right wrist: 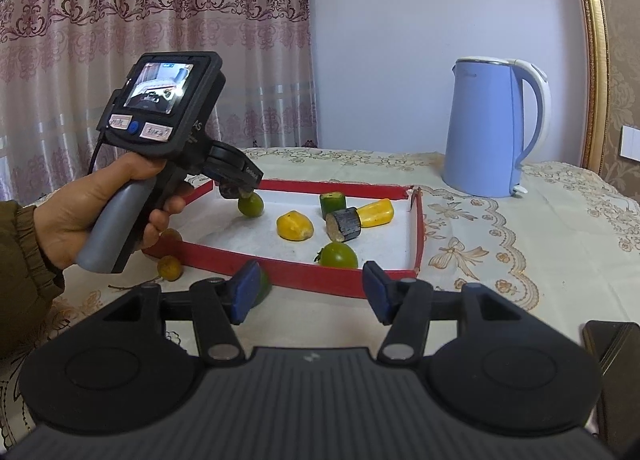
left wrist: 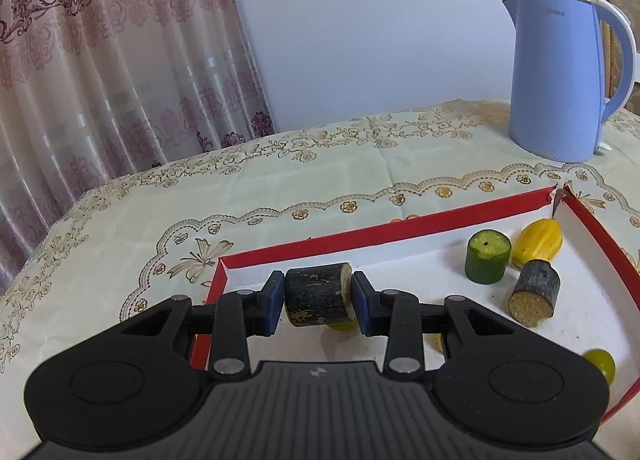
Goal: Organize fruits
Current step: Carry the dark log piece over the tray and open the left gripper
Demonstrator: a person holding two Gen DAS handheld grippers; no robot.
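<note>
My left gripper [left wrist: 319, 296] is shut on a dark cylindrical sugarcane piece [left wrist: 319, 294], held above the left end of the red-rimmed white tray [left wrist: 360, 238]. In the right wrist view the left gripper [right wrist: 234, 190] hangs over a green lime [right wrist: 251, 204] in the tray [right wrist: 320, 282]. The tray holds a green cylinder [right wrist: 332, 203], another dark cane piece [right wrist: 344, 224], two yellow fruits [right wrist: 295, 226] [right wrist: 375, 212] and a green tomato [right wrist: 338, 255]. My right gripper [right wrist: 310, 292] is open and empty in front of the tray's near rim, with a green fruit [right wrist: 264, 286] behind its left finger.
A blue electric kettle [right wrist: 486, 128] stands on the tablecloth behind the tray at the right. Two small brown fruits [right wrist: 169, 266] [right wrist: 171, 235] lie on the cloth left of the tray. A dark object [right wrist: 612, 340] sits at the near right edge. Curtains hang behind.
</note>
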